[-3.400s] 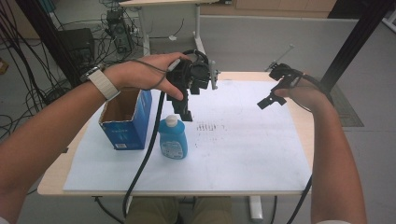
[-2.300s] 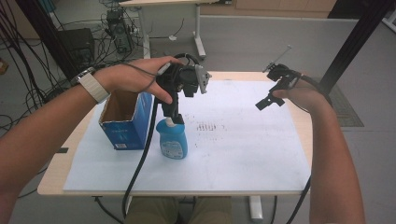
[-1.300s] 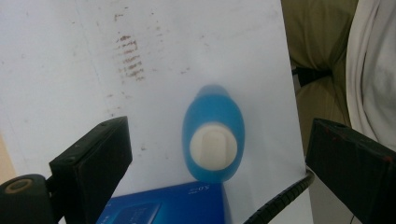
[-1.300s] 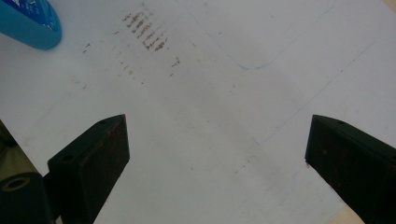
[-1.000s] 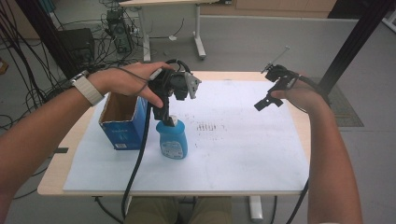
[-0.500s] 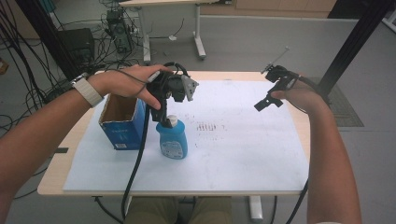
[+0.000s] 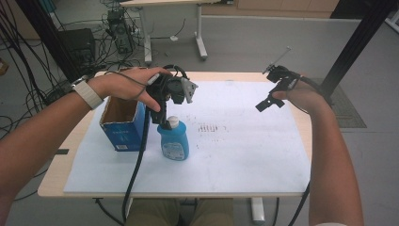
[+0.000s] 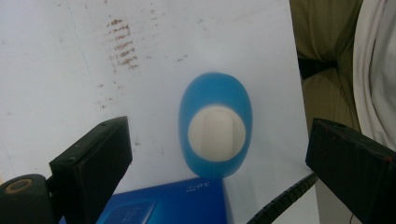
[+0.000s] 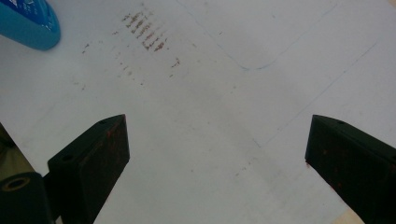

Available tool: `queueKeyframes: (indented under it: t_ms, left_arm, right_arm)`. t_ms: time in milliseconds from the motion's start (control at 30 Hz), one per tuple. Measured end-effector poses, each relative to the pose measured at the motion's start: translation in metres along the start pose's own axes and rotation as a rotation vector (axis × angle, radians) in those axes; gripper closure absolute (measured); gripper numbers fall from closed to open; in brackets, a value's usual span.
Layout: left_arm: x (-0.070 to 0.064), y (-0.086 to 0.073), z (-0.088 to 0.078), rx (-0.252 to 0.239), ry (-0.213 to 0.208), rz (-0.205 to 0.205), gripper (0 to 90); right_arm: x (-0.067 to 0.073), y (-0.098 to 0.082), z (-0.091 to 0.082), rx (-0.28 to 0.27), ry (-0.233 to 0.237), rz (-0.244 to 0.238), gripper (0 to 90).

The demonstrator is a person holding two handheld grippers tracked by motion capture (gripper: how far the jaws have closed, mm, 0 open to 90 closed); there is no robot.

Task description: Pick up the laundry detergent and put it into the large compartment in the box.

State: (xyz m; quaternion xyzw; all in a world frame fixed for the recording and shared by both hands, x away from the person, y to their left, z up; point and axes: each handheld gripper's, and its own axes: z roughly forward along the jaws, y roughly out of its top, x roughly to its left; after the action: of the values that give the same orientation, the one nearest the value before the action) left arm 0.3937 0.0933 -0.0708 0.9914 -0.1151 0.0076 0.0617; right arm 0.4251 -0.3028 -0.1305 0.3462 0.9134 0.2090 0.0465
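A workshop floor strewn with cables lies behind a wooden tabletop (image 7: 301, 141) covered by a white sheet (image 7: 244, 155). On that sheet, at about 9 o'clock from its centre, a blue bottle (image 7: 174, 140) with a white cap (image 8: 216, 133) stands upright, just beside an open blue cardboard box (image 7: 121, 123) at its 9 o'clock. The left gripper (image 7: 162, 120) is held directly above the cap, its jaws spread wide and nothing gripped; in the left gripper view the cap is seen between the two jaws, nearer the left one than the right. The right gripper (image 7: 266, 104) is held well apart at 2 o'clock, jaws likewise wide and empty. A grasp at the cap seems intended. The bottle could be tipped if one jaw arrives first, and the trailing cable (image 7: 136, 169) beside it could snag it.
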Motion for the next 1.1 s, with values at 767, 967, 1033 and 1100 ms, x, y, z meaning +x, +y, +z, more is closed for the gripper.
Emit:
queueKeyframes:
  t_ms: [767, 967, 1033, 1100]
  left_arm:
    - [-0.001, 0.0, 0.015, 0.029, 0.009, 0.004, 7.8]
    - [-0.002, 0.001, 0.018, 0.03, 0.014, 0.006, 7.8]
    - [-0.002, 0.001, 0.02, 0.032, 0.012, 0.005, 7.8]
    - [-0.001, 0.002, 0.022, 0.037, 0.011, 0.005, 7.8]
  right_arm:
    - [0.0, 0.0, 0.001, 0.002, 0.003, 0.0, 6.3]
    - [0.0, 0.001, 0.002, 0.003, 0.005, -0.003, 6.3]
    - [0.001, 0.001, 0.002, 0.002, 0.005, -0.003, 6.3]
    - [0.0, 0.001, 0.002, 0.002, 0.005, -0.003, 6.3]
